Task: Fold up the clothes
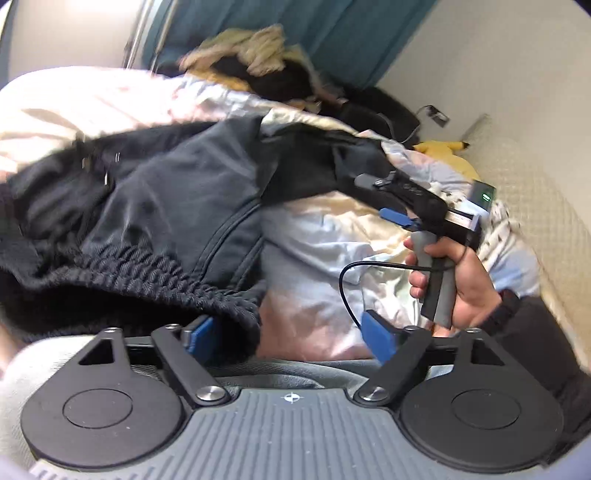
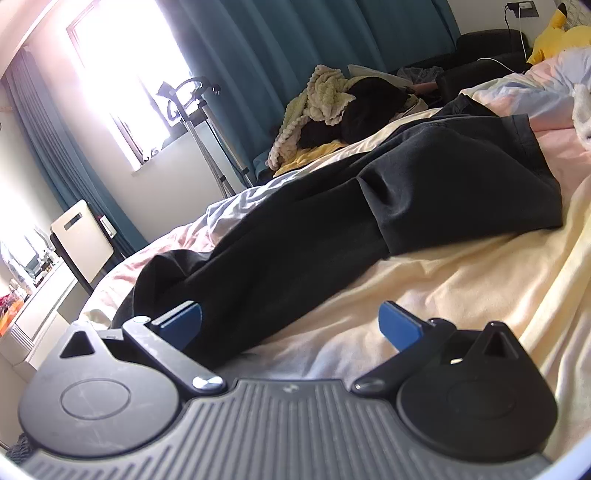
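Teal curtains [image 2: 258,55] — yellow plush toy [image 2: 557,35] beyond.

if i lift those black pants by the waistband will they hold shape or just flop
Probably flop: the black pants already lie in soft creases over the bedding. The ribbed waistband bunches, so it likely stretches and gathers rather than staying flat. The legs look long, so they would likely trail and drag across the bed when raised.

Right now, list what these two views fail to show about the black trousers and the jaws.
- Left wrist view: the black trousers are motion-blurred at the left edge; their legs are hidden.
- Right wrist view: the waistband is hidden behind the left finger.
- Left wrist view: the right gripper shows one blue pad only.
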`<move>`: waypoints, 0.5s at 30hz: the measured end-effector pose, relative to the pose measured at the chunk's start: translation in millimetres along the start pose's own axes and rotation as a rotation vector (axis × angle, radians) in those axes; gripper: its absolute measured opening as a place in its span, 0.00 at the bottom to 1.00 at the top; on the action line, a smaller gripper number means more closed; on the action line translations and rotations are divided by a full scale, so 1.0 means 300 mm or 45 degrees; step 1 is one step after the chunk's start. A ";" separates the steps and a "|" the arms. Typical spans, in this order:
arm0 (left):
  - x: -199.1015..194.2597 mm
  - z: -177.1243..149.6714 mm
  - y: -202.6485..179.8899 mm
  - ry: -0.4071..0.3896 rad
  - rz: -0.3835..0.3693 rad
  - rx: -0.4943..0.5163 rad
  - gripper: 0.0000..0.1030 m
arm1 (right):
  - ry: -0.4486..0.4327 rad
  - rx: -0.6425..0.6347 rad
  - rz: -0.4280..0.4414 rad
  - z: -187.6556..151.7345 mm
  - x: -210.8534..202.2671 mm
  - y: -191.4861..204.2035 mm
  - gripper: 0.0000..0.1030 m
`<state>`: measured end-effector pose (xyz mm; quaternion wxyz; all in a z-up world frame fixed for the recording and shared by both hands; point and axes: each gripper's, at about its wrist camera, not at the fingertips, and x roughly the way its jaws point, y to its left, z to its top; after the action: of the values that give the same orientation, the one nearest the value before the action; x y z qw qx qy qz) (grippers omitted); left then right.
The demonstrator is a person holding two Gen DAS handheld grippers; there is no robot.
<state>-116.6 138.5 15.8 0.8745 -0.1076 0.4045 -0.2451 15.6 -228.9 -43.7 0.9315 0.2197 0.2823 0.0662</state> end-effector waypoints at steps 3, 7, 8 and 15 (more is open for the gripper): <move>-0.075 -0.021 -0.003 -0.070 -0.067 0.048 0.86 | 0.008 -0.007 -0.013 -0.003 0.000 0.001 1.00; -0.182 -0.018 0.145 -0.263 -0.219 -0.090 0.87 | 0.012 -0.015 -0.024 -0.007 0.001 -0.001 1.00; -0.202 -0.004 0.202 -0.311 -0.217 -0.147 0.87 | 0.012 -0.017 -0.028 -0.008 0.002 -0.001 1.00; -0.208 0.101 0.620 -0.397 0.073 -0.564 0.87 | 0.022 -0.024 -0.051 -0.012 0.008 -0.004 1.00</move>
<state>-64.3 329.8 4.4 0.8879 -0.3214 0.3115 -0.1062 15.6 -228.1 -48.1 0.9322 0.2045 0.2940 0.0520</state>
